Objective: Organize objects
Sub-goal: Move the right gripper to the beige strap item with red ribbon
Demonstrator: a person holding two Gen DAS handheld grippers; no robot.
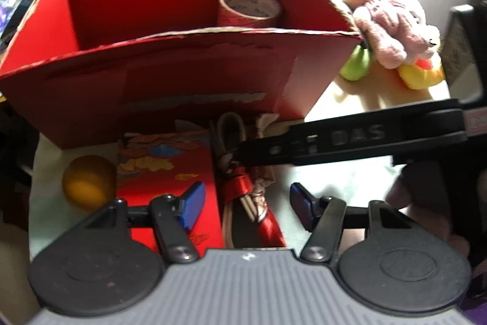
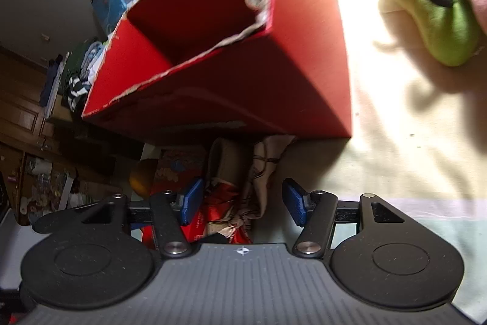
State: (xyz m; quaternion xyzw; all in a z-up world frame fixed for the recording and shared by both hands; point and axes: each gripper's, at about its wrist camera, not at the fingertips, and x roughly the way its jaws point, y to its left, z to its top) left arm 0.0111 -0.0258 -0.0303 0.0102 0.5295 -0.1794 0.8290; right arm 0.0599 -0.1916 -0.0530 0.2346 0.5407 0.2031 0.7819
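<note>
- Blue pads of the left gripper stand wide apart and hold nothing; they hover over a red printed packet and a bundle of cords tied with red ribbon.
- Right gripper likewise has its jaws spread wide and empty, above the same bundle.
- Crossing in front of the left tongs from the right side, a black finger of the right gripper reaches to the bundle.
- Left of the left tongs lies an orange ball.
- Beyond both tongs stands an open red cardboard box, with a roll of tape inside.
- Right of the box, well apart from the tongs, lie a pink plush toy, a green plush toy and a yellow toy.
</note>
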